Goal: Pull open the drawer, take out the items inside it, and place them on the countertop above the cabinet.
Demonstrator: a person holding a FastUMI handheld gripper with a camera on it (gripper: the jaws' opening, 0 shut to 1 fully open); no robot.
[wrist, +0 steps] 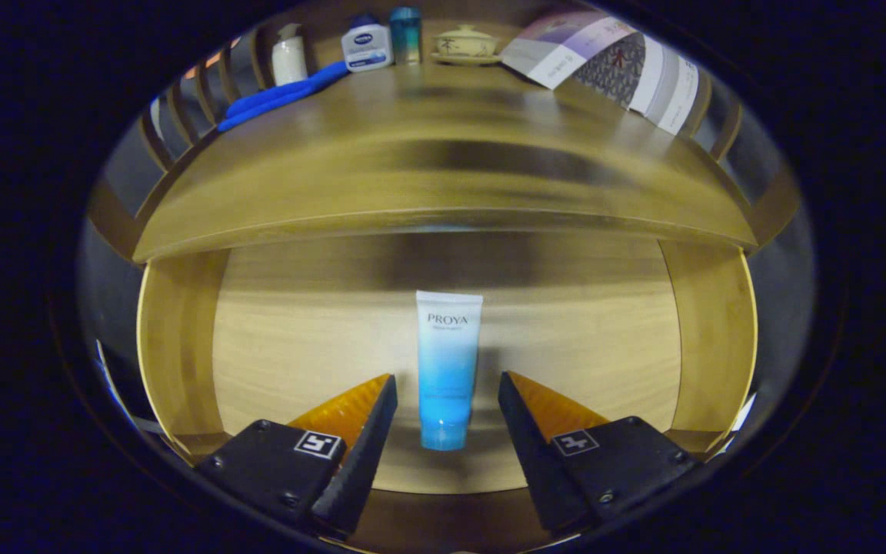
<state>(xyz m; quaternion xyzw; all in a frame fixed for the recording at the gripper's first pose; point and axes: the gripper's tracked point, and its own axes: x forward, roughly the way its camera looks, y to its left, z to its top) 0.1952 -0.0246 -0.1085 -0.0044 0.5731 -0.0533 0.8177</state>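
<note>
1. One wooden cabinet carries everything here; its broad brown wooden counter [443,146] curves across above the drawer and has bare room in the middle, which is presumably where the drawer's contents are meant to go.
2. Below the counter, the pale wooden drawer [297,338] stands pulled out, its floor exposed and its side walls rising to either side, so the opening step looks done and the inside is reachable from above.
3. Along the counter's far edge sit a folded printed paper brochure [612,61], a blue cloth [281,96], a white bottle with a blue cap [366,45], a blue tumbler [405,35], a white jar [289,58] and a cream lidded cup on a saucer [466,42], all kept back and out of the way.
4. The tool [447,396] is open, its fingers spread to either side and touching nothing.
5. A white-to-blue plastic tube [448,362] lies on the drawer floor, cap toward the tool, its lower half between the fingers: aligned for a lengthwise pinch.
</note>
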